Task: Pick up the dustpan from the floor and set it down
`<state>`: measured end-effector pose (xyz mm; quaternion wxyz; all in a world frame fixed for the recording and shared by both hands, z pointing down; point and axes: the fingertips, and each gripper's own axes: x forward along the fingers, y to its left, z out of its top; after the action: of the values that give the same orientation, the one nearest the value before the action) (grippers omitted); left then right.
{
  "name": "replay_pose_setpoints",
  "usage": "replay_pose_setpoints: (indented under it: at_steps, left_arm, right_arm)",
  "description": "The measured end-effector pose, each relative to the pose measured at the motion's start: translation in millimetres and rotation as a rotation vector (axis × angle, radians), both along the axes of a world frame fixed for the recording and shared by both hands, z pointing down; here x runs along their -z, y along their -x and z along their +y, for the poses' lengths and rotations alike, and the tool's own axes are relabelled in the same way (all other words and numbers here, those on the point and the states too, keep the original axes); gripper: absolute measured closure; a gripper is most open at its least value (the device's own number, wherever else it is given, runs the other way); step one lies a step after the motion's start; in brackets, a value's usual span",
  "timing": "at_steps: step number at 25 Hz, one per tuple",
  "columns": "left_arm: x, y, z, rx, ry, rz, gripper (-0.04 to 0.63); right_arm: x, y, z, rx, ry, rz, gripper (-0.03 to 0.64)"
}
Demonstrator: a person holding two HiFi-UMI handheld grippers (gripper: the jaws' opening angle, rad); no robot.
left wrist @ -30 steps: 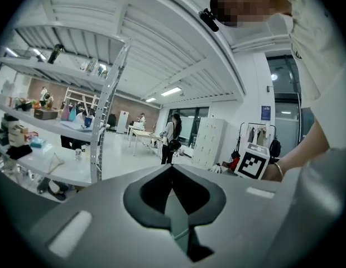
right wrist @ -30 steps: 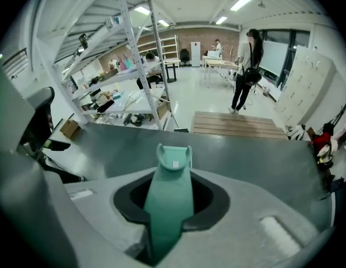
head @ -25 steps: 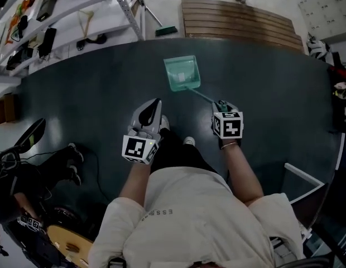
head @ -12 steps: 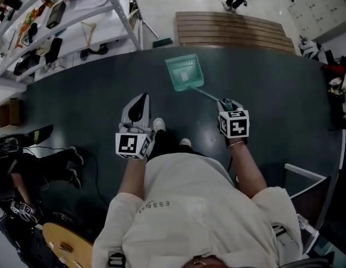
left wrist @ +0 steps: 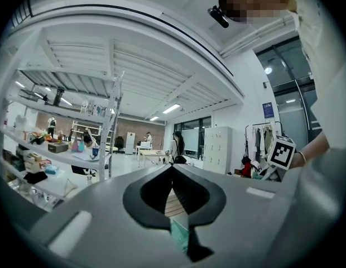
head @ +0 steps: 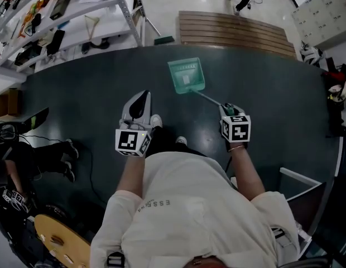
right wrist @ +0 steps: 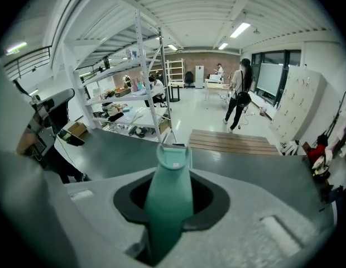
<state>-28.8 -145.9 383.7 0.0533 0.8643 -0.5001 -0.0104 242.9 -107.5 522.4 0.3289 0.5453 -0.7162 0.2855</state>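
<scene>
- The right gripper's jaws are clamped on the green handle of the dustpan; the handle's near end is buried between them.
- The scoop reaches out ahead of the person over the dark floor. From above I cannot tell whether it clears the floor.
- In the right gripper view the handle covers most of the scoop.
- The left gripper has its jaws closed tip to tip, with nothing in them.
- A shelving rack is cut off at the frame's edge.
</scene>
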Motion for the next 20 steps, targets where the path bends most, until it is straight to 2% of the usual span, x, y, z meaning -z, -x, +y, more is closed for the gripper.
replay_pose_setpoints:
  at_steps: [9,16,20]
  left_arm:
    - [-20.6,15.0,-31.3,0.025,0.064,-0.006,0.588]
    - [-46.7,25.0,-87.2,-0.008,0.131,0.019,0.588]
    - [-64.4,46.6,-129.7,0.012,0.16,0.041,0.588]
  right_arm:
    - [-19.7,18.7,-25.7,0.006,0.047,0.006,0.543]
    - [-50.4,45.5,-90.6,0.013,0.097,0.032,0.543]
    - [-86.9,64.2,-131.7,-0.005,0.145,0.043,0.543]
